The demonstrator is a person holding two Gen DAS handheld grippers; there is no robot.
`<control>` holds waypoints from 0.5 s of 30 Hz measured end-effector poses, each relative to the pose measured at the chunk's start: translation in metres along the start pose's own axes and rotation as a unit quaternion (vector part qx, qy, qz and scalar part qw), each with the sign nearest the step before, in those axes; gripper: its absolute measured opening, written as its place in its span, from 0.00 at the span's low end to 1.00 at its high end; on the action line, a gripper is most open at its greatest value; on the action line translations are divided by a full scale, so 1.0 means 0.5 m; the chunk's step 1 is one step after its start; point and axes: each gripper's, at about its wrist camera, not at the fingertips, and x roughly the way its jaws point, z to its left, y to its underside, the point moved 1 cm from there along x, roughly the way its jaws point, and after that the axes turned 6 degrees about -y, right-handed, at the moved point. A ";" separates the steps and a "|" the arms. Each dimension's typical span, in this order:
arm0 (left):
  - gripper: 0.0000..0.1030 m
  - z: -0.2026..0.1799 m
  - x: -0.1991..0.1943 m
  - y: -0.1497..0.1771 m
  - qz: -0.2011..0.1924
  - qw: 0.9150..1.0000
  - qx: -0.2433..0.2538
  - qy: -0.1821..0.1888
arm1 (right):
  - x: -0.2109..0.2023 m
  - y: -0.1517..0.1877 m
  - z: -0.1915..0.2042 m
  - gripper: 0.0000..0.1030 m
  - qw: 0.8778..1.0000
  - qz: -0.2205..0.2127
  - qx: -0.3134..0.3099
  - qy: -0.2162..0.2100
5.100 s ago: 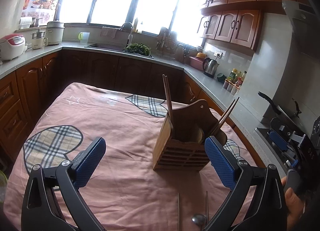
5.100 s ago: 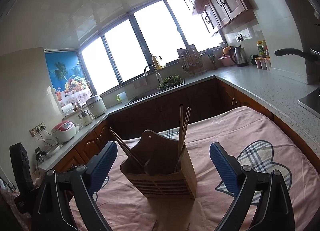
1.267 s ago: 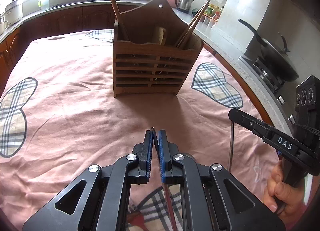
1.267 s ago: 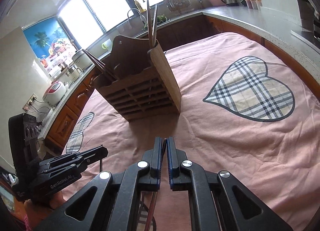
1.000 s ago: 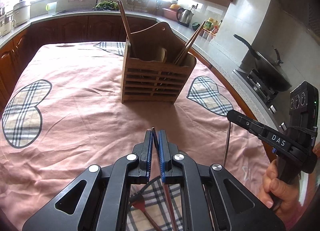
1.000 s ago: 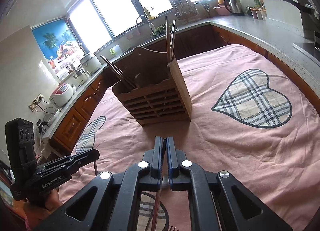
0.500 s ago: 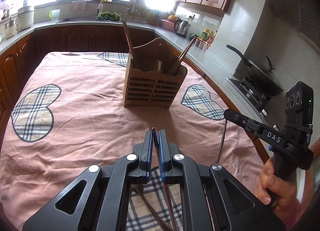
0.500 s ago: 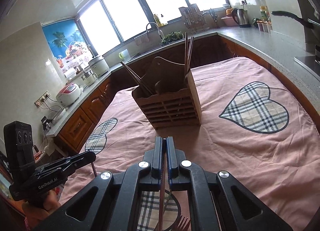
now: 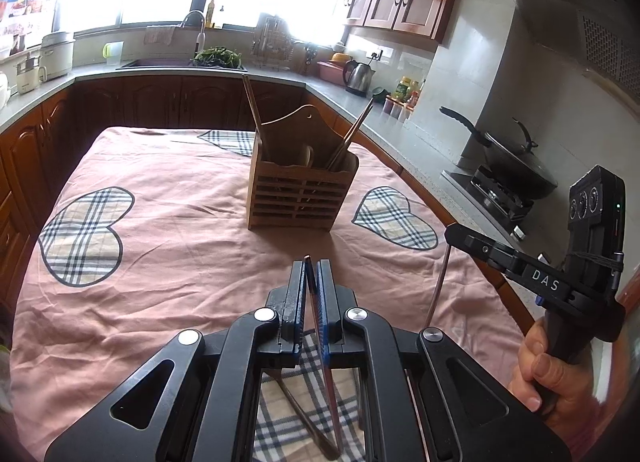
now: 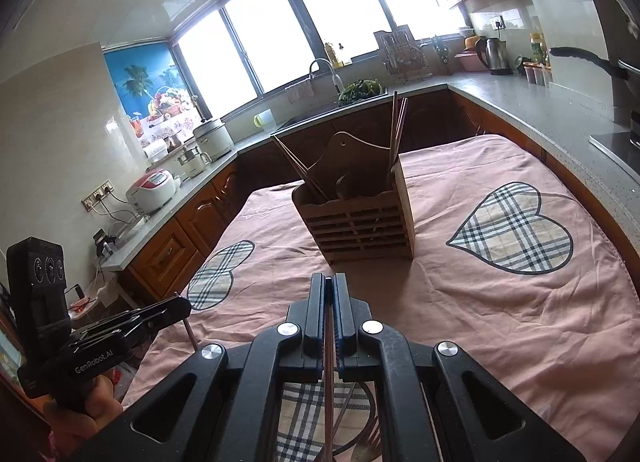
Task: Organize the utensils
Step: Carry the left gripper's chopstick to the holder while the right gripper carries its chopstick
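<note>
- Left wrist view looks forward and down over the tabletop (image 9: 168,270) from its near edge.
- Right wrist view likewise; both share the wooden utensil holder (image 9: 301,193) (image 10: 360,217).

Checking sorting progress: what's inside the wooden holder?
The wooden holder holds chopsticks leaning left, more chopsticks leaning right, and a pale utensil between. Their lower ends are hidden behind its slats.
</note>
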 end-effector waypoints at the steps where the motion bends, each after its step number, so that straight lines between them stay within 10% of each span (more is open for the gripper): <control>1: 0.05 0.000 -0.005 -0.001 -0.003 1.000 0.001 0.000 | -0.003 0.001 0.005 0.03 1.000 -0.002 -0.003 0.001; 15: 0.03 0.016 -0.065 -0.024 -0.057 0.998 -0.014 -0.002 | -0.037 -0.022 0.044 0.03 0.999 -0.031 -0.032 0.001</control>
